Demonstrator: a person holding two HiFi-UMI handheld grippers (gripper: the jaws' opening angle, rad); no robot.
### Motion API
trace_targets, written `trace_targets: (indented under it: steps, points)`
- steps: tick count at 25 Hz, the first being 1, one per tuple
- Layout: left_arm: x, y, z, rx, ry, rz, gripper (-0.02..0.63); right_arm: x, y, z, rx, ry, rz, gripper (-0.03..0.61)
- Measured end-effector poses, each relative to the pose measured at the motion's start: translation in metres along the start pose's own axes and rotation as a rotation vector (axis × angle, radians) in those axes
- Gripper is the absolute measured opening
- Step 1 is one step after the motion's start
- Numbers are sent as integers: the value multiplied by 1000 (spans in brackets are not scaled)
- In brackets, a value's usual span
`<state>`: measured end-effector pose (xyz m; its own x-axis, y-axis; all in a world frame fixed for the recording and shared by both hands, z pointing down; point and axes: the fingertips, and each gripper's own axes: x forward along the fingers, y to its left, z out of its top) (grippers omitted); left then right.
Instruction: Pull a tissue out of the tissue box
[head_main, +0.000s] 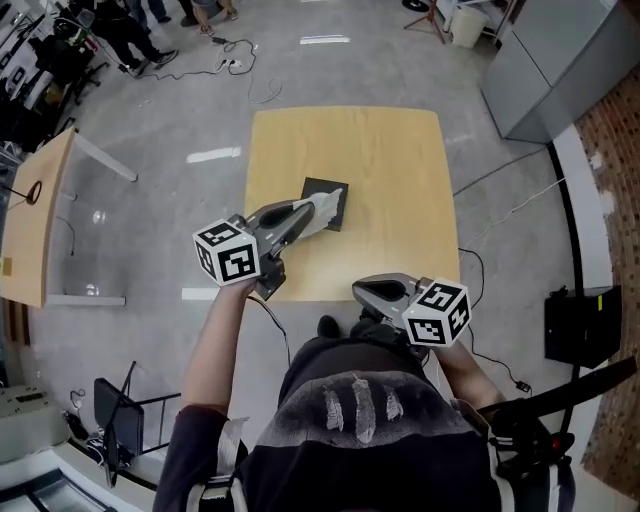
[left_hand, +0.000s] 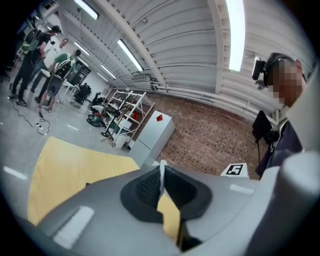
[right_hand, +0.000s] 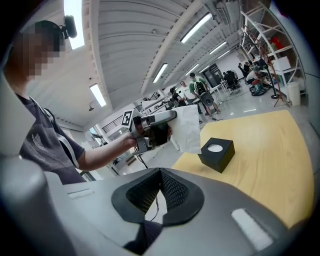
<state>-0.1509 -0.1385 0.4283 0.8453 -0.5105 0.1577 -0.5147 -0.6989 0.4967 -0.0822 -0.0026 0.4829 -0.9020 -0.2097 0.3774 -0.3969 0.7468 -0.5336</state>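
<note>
My left gripper (head_main: 326, 207) pinches an edge of the limp, likely tear-prone white paper tissue (right_hand: 189, 129) by the black cube tissue box (right_hand: 216, 153); right gripper (right_hand: 160, 173) closed, empty.

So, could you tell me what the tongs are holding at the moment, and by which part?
The left tongs are shut on the white tissue, pinching it by one edge. The right tongs hold nothing.
</note>
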Motion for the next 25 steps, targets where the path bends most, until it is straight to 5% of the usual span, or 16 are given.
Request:
trace_targets:
  steps: [13,25]
  points:
    - [44,-52,-70,-71,144,-157,3,-26,-2,-37,68,5,-84,-3]
    - [136,-67,-101,-133,235,-138,3,-99,-68,-41,144,-42,-18,-3]
